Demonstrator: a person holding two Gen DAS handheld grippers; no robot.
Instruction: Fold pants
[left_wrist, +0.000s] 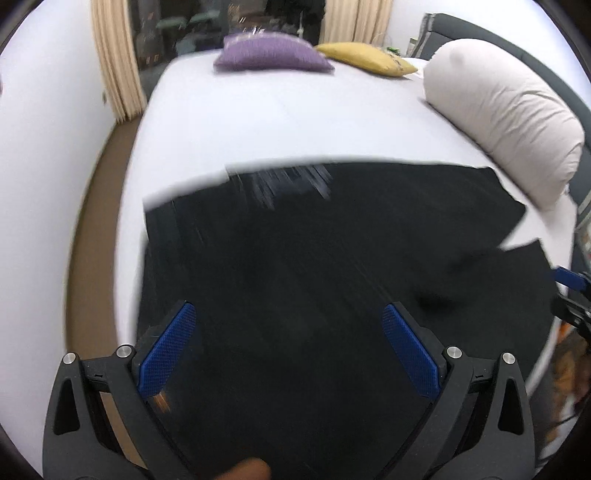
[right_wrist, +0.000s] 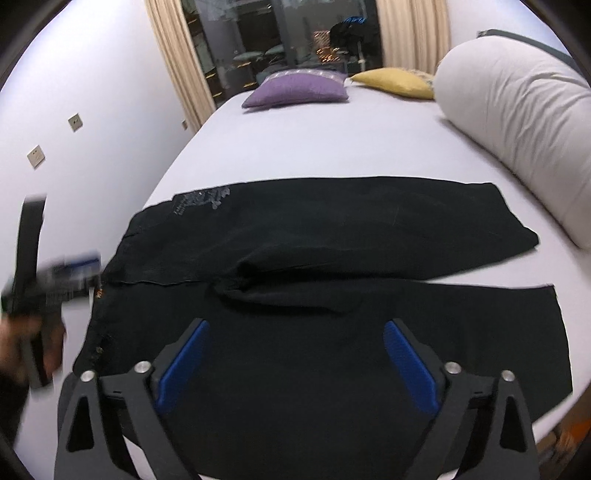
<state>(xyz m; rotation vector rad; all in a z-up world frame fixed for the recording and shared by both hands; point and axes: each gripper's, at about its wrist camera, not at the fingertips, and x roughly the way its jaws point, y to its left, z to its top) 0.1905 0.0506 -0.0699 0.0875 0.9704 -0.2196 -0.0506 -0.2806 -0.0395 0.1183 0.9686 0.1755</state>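
Observation:
Black pants (right_wrist: 332, 258) lie spread flat on the white bed (right_wrist: 314, 147), waistband at the left, two legs reaching right with a narrow gap between them. They fill the left wrist view (left_wrist: 314, 258), blurred. My left gripper (left_wrist: 290, 317) is open and empty above the waist end; it also shows blurred at the left of the right wrist view (right_wrist: 74, 273). My right gripper (right_wrist: 295, 332) is open and empty above the near leg; its blue fingertip (left_wrist: 570, 278) shows at the right edge of the left wrist view.
A long white bolster (right_wrist: 517, 140) lies along the bed's right side. A purple cushion (right_wrist: 295, 90) and a yellow cushion (right_wrist: 395, 83) sit at the far end. A white wall (right_wrist: 74, 147) runs along the left, with curtains and a dark window behind.

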